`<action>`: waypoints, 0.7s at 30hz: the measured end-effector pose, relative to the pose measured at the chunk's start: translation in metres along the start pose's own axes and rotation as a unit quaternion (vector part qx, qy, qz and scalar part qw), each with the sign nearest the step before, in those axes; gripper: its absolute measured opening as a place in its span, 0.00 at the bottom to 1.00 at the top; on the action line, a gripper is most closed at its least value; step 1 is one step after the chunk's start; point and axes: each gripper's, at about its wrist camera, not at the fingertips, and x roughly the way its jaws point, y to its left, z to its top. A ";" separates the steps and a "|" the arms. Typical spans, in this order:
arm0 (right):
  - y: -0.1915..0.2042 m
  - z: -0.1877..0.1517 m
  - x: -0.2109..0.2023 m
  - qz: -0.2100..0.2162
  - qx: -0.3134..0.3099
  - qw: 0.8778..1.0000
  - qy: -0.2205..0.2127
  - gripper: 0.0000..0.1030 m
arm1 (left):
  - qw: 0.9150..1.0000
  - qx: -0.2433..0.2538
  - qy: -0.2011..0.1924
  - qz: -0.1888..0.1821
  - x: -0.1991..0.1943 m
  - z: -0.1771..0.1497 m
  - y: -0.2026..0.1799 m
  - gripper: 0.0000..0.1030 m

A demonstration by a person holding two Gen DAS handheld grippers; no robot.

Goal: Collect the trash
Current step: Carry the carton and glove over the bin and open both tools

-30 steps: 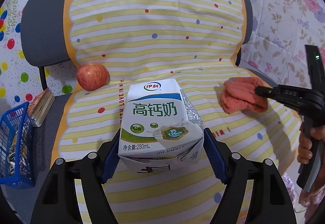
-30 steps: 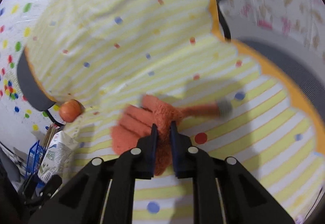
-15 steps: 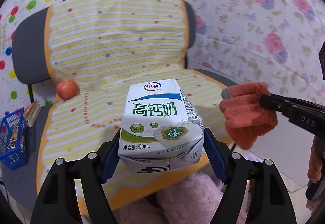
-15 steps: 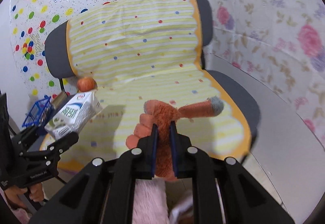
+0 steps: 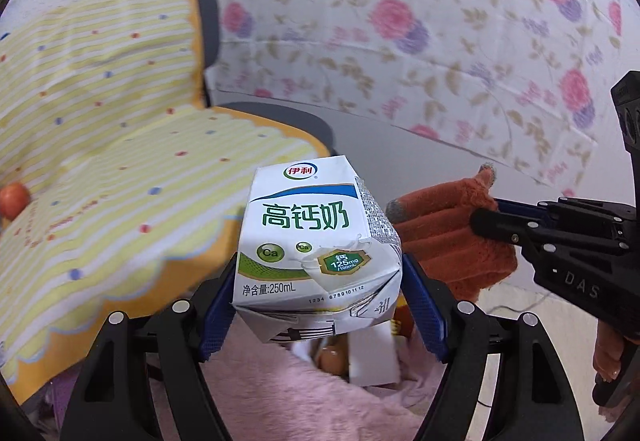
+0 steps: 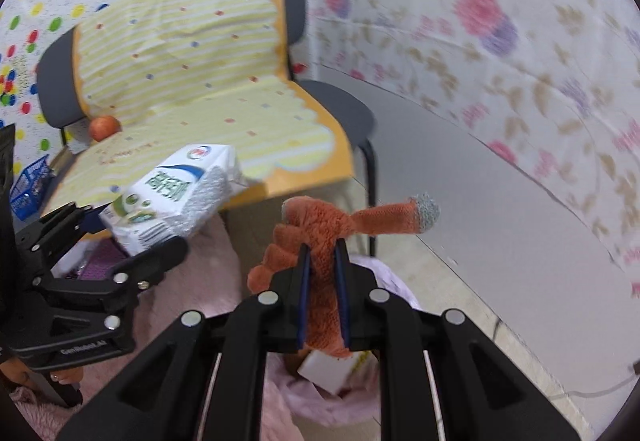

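Observation:
My left gripper (image 5: 320, 297) is shut on a white milk carton (image 5: 316, 241) with green lettering, held in the air off the chair's front right corner. The carton also shows in the right wrist view (image 6: 176, 197). My right gripper (image 6: 323, 273) is shut on an orange knit glove (image 6: 320, 229) with grey fingertips; the glove also shows in the left wrist view (image 5: 448, 237), just right of the carton. Below both grippers is a pink fluffy container (image 6: 332, 405) with paper scraps and a white box inside.
A chair with a yellow striped cover (image 6: 192, 89) stands to the left. A red apple (image 6: 104, 127) lies on its seat. A blue basket (image 6: 28, 189) sits left of the chair. Floral sheeting (image 6: 500, 41) covers the wall on the right, above grey floor.
Both grippers have lifted their loads off the chair seat and swung right and back. They now hang over the pink container beside the chair.

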 end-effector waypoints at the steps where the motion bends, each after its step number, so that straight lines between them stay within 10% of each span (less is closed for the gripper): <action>1: -0.005 -0.005 -0.001 -0.002 0.005 1.000 0.003 0.12 | 1.000 0.004 0.004 -0.004 0.004 -0.001 -0.005 0.74; 10: -0.031 -0.021 0.015 -0.008 0.036 0.999 0.025 0.14 | 0.999 -0.005 0.035 -0.037 0.032 0.005 -0.015 0.82; 16: -0.037 -0.022 0.031 0.003 0.050 0.998 0.037 0.45 | 0.999 -0.031 0.022 -0.032 0.028 0.012 -0.003 0.85; 21: -0.037 -0.020 0.025 -0.007 0.049 0.998 0.031 0.47 | 0.999 -0.042 0.022 -0.010 0.024 0.009 0.008 0.85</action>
